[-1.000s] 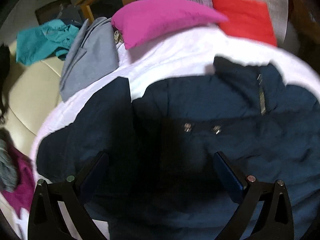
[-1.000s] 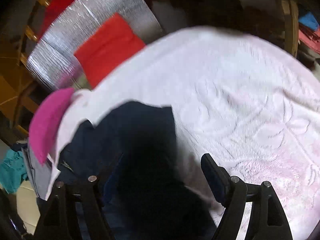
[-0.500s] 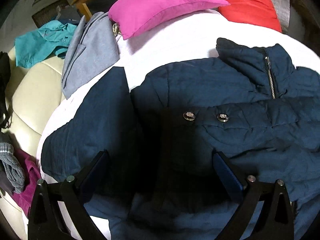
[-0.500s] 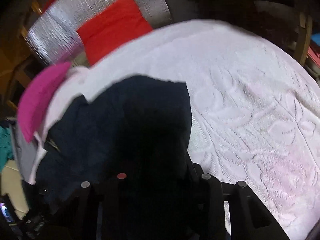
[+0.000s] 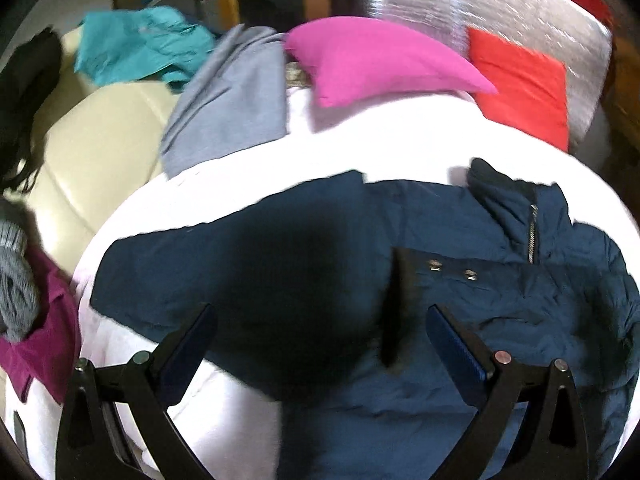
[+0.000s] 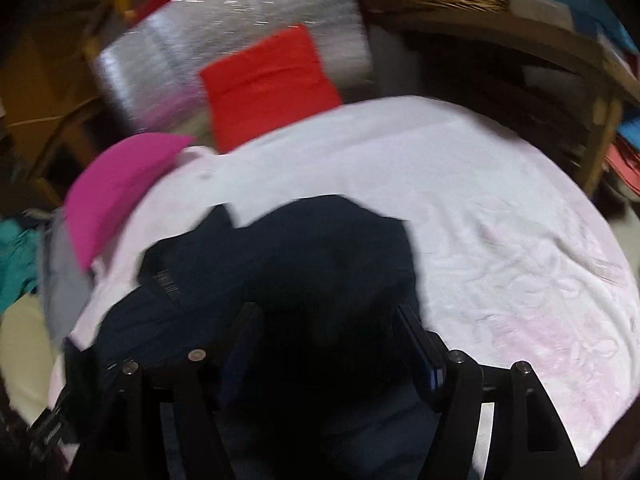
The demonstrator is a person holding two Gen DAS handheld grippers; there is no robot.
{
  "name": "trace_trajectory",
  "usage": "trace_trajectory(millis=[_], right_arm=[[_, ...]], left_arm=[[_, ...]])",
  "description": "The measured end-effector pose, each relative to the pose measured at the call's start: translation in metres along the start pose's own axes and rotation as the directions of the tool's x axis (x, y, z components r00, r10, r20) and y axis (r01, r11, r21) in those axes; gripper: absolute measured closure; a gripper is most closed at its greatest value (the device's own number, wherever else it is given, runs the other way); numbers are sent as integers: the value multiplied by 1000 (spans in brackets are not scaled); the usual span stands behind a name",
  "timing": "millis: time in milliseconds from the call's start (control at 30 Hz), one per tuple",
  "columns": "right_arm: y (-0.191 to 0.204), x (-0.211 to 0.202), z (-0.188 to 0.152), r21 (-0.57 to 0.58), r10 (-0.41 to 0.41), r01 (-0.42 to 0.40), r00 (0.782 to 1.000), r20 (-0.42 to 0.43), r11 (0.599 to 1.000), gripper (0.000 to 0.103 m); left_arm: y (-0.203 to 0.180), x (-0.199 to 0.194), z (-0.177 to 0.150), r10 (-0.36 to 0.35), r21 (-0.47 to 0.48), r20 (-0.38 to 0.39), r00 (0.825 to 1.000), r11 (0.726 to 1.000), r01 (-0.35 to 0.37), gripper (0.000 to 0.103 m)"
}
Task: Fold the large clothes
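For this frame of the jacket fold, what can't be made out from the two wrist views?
- Right wrist view: whether the right gripper, its jaws opening, touches the navy jacket; motion blur and deep shadow hide the gap.
- Left wrist view: the jacket's lower hem, cut off by the bottom edge behind the open left gripper.
- Left wrist view: the fabric under the dark shadow on the jacket's sleeve.
- Both views: the person's hands, out of view.
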State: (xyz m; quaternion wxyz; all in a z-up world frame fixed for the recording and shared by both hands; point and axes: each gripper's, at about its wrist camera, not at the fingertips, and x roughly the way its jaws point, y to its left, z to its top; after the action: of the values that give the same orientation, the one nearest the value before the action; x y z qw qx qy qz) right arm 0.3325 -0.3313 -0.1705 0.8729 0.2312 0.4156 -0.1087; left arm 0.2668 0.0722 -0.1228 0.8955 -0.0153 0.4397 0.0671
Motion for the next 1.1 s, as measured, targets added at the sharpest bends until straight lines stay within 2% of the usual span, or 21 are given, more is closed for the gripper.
trace_trajectory(millis=[167, 233, 300, 367, 500, 567, 633, 733, 767, 867, 933, 1100], right_arm=[[48, 1, -24, -58, 147, -150, 988, -52, 987, 31], [68, 0, -37, -94, 186, -193, 980, -75, 977, 31], [80, -1, -47, -125, 212, -222, 973, -88, 967, 31], [93, -4, -62, -167, 243, -257, 965, -103, 952, 31], [103, -11, -81, -212, 286, -308, 950, -129, 928, 31], [98, -19, -86, -239, 305, -327, 944, -125, 914, 31], [97, -20, -90, -260, 308, -329, 944, -120, 908, 31], [90, -20, -94, -274, 309, -324, 946, -98, 905, 31], [89, -18, -95, -276, 309, -324, 946, -96, 905, 31], [82, -13, -94, -266, 314, -330, 944, -101, 906, 31], [76, -10, -92, -251, 314, -330, 944, -101, 910, 31], [67, 1, -89, -243, 303, -325, 945, -125, 914, 31]], left_arm=[[62, -1, -1, 22, -137, 25, 999, 990, -18, 0], [94, 4, -4, 23, -226, 12, 1000, 974, -20, 0], [131, 11, -12, 13, -342, -10, 1000, 940, -16, 0], [163, 19, -21, -6, -448, -23, 1000, 894, -5, 0], [210, 42, -36, -62, -613, -36, 997, 789, 27, 0], [218, 50, -42, -67, -644, -47, 997, 765, 21, 0], [223, 59, -44, -98, -671, -40, 994, 740, 46, 1], [226, 72, -45, -151, -694, -27, 988, 714, 90, 12], [227, 78, -45, -169, -705, -32, 985, 703, 98, 19], [230, 97, -50, -231, -759, -38, 972, 640, 122, 41], [232, 108, -53, -248, -787, -44, 968, 605, 120, 42], [237, 112, -54, -235, -826, -21, 972, 552, 116, 42]])
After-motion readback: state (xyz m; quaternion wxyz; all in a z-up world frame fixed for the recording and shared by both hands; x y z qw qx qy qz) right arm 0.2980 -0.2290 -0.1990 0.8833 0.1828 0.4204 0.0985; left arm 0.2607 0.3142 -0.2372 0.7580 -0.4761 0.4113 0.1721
